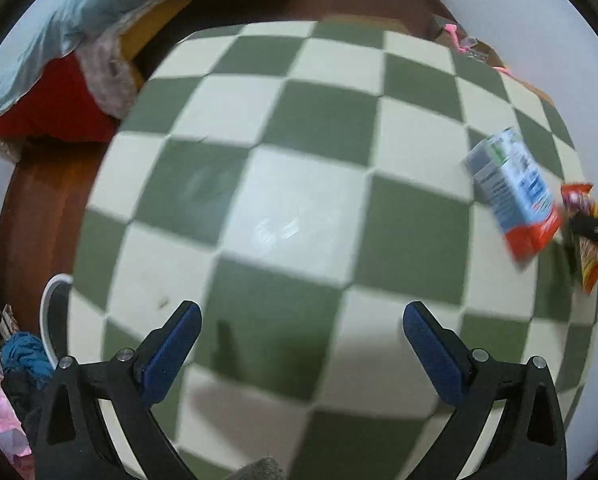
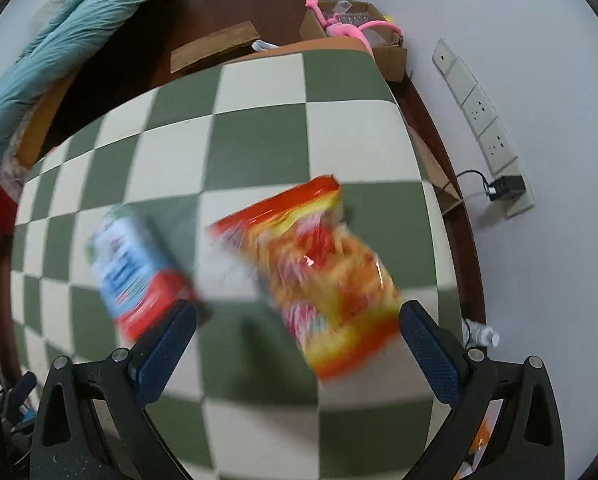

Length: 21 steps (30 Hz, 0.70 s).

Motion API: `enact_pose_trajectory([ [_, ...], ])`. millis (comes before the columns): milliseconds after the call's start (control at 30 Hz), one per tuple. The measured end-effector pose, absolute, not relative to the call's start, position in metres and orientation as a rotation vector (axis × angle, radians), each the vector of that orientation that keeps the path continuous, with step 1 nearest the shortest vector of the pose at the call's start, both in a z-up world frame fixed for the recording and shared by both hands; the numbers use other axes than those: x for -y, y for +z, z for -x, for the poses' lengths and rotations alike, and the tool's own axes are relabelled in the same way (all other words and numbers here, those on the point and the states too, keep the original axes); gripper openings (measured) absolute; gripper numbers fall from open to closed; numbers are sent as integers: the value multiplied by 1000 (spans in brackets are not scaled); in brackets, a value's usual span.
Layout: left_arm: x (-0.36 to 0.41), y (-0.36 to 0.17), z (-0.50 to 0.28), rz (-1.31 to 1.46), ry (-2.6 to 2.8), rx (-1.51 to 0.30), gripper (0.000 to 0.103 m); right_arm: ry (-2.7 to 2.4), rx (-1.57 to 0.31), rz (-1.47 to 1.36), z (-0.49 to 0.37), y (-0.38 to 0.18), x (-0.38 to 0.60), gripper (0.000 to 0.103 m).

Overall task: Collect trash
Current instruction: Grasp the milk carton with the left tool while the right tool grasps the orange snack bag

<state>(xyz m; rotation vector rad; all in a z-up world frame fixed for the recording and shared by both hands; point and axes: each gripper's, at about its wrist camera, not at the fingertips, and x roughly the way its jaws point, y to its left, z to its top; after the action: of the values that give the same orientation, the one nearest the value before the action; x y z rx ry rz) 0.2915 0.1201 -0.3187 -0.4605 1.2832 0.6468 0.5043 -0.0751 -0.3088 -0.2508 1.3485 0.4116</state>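
left hand-held gripper (image 1: 302,340) wide, empty | right hand-held gripper (image 2: 298,340) wide | wall sockets (image 2: 479,116) right view only

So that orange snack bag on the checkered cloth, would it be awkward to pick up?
Probably a bit. The snack bag looks like thin glossy film, so it may crumple and slip between the pads. It seems light, likely sliding if nudged. The right gripper stands open above it.

Each black claw (image 1: 302,330) has blue pads (image 1: 171,354), silver screws.
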Motion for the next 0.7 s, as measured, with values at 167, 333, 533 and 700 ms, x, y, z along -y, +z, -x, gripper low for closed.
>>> enact_pose_trajectory([
  [167, -107, -307, -343, 475, 589, -1267, 103, 454, -1307, 277, -525, -331, 65, 87],
  [333, -97, -303, -390, 573, 522, -1271, 103, 440, -1292, 236, -530, -327, 78, 24],
  [533, -94, -324, -430, 641, 494, -1353, 102, 466, -1343, 55, -529, -319, 116, 22],
  [700, -83, -331, -439, 599, 516, -1359, 74, 471, -1361, -2, -524, -318, 130, 22],
])
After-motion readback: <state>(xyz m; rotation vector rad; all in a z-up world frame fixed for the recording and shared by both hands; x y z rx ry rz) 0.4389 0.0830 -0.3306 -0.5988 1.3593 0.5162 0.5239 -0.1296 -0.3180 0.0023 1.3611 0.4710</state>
